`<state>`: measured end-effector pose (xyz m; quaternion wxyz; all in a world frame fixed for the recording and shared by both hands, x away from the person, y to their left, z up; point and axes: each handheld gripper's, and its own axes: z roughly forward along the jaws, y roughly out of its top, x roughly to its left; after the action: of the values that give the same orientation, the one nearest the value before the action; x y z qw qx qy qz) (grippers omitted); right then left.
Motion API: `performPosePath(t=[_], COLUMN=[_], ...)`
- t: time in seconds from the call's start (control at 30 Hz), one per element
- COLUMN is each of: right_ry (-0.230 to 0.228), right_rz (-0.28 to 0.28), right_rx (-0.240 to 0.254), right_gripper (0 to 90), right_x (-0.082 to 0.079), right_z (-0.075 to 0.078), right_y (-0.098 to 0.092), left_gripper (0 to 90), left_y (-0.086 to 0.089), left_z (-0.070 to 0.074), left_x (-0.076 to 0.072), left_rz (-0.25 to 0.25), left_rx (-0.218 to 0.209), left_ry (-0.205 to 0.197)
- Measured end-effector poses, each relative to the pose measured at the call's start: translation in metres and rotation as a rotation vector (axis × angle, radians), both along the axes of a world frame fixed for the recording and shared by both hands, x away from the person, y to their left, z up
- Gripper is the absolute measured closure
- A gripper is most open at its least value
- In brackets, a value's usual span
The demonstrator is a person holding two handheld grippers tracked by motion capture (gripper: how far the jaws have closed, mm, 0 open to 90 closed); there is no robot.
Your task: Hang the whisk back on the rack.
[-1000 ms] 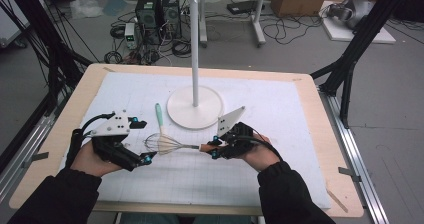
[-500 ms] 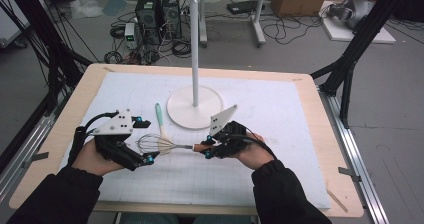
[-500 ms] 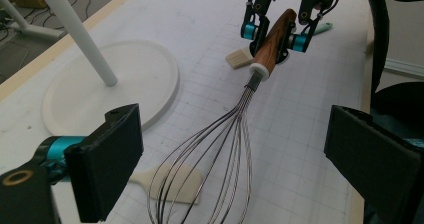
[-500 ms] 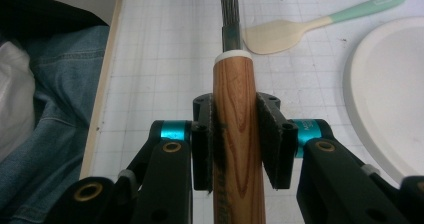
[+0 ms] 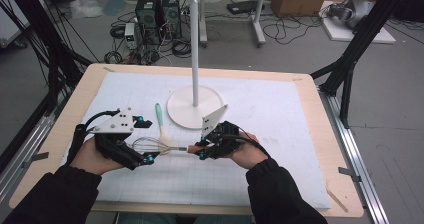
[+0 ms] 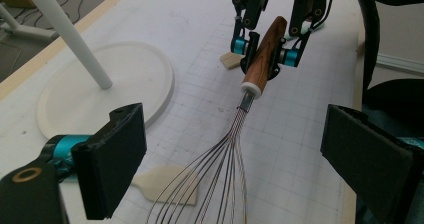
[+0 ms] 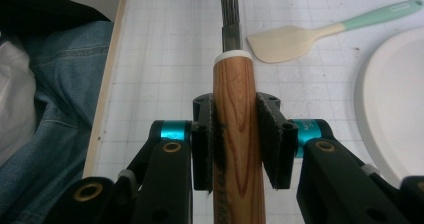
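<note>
A whisk with a wooden handle (image 7: 237, 84) and a wire head (image 5: 150, 145) lies level just above the white mat. My right gripper (image 7: 239, 139) is shut on the handle, its pads pressed on both sides; it also shows in the high view (image 5: 200, 151). My left gripper (image 6: 240, 169) stands open at the left, one jaw on each side of the wire head (image 6: 220, 174). Its jaws have just been closing a little, and the pads are clear of the wires. In the high view the left gripper (image 5: 146, 140) faces the right one.
A spatula (image 5: 161, 119) with a mint handle lies on the mat behind the whisk. A white stand with a round base (image 5: 195, 106) and a tall pole rises at mid table. The table's near edge (image 7: 107, 109) runs close by the person's lap.
My right gripper has shifted a little to the left with the whisk, so the wire head sits further between the left jaws. The left hand has stayed put.
</note>
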<state>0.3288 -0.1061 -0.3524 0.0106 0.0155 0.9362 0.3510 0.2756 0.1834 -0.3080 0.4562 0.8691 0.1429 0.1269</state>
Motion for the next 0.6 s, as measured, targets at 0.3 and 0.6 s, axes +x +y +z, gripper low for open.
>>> performPosePath(t=[0.3,0.6], right_ry=[-0.014,-0.035], right_rz=[0.014,0.039], right_rx=[-0.012,-0.023], right_gripper=[70.2,70.2], right_x=[-0.002,-0.007], right_z=[0.005,0.016], right_y=[0.007,0.020], left_gripper=[15.2,20.9], left_y=[-0.006,-0.017], left_z=[0.000,0.002], left_x=[0.002,0.001], left_rz=[-0.034,-0.063], left_rx=[0.017,0.045], left_ry=[0.018,0.027])
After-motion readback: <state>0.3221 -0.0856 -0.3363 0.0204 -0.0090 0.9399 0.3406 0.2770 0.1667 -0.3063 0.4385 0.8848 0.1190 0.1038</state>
